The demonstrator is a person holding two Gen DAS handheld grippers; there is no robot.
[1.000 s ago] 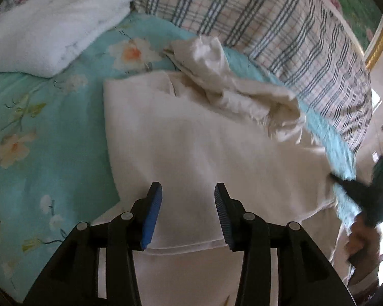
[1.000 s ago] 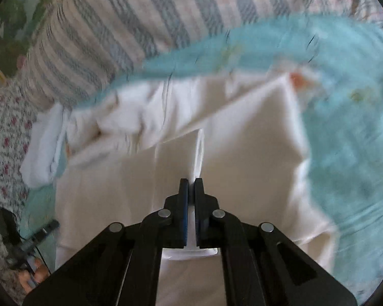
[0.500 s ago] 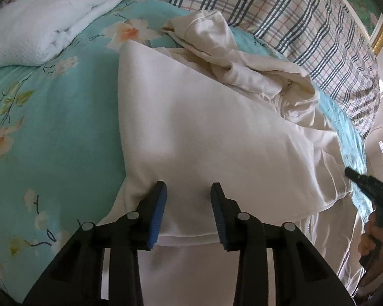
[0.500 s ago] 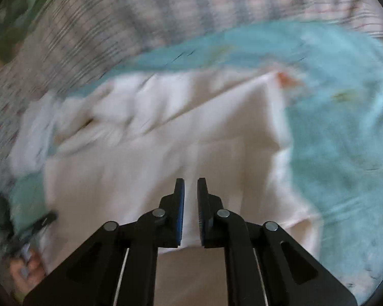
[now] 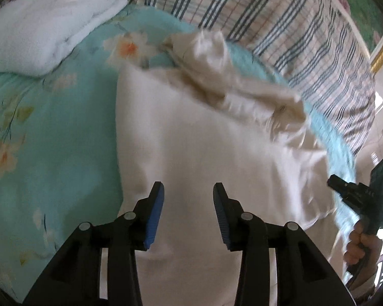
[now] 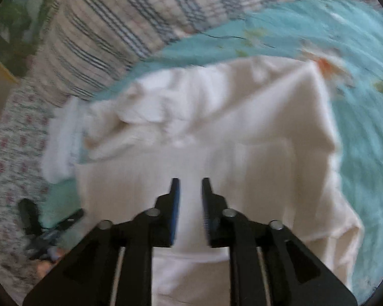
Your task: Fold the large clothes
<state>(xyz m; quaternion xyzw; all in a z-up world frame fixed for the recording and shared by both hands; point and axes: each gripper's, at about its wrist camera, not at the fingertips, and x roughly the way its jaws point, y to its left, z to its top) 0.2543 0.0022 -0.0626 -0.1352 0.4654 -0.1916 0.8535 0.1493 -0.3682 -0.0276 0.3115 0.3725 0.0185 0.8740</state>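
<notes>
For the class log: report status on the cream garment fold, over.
Left gripper and right gripper both opening, nothing clamped. Cream garment flat on bed, top bunched. White towel clear of it.

We see a turquoise floral bedsheet under everything, a folded white towel at its far left, and a plaid blanket along the far side.

Both the left gripper and right gripper are opening, empty.
</notes>
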